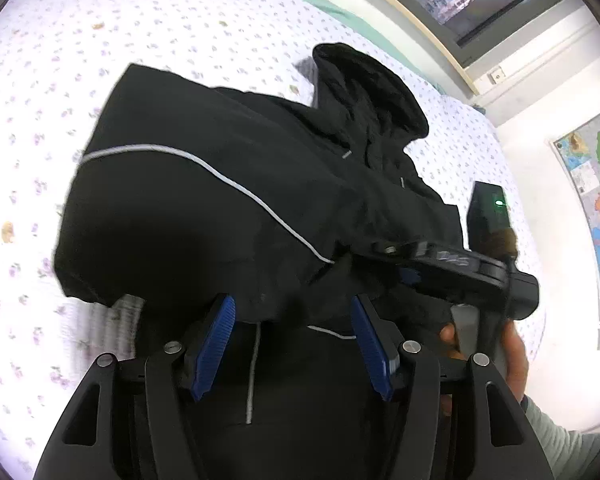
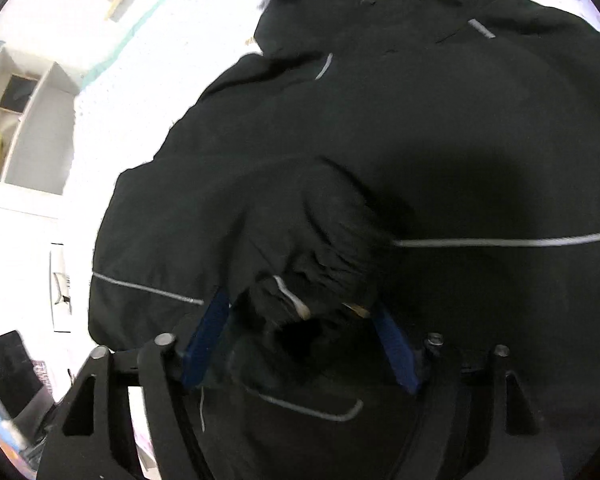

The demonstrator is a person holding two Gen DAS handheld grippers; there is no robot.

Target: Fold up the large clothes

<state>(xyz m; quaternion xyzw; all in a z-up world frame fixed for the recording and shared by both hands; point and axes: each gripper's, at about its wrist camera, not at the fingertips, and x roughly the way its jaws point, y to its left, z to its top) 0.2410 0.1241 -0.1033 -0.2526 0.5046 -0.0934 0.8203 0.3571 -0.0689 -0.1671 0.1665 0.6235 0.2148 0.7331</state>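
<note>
Black jacket point(image 1: 204, 216) lies bunched on the bed point(image 1: 100, 40), collar end away from us. Left claw point(image 1: 292, 344) stands apart over the near hem, clamping nothing. Right claw point(image 2: 300, 344) has the sleeve cuff point(image 2: 300, 300) between its pads; we cannot tell whether they press on it. We judge a sleeve fold is under way: we should secure the cuff, lay it flat across the body, and smooth wrinkles first.

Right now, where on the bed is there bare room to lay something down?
Bare floral sheet lies beyond and left of the black jacket, up to the green edge. Near both grippers, jacket covers everything.
</note>
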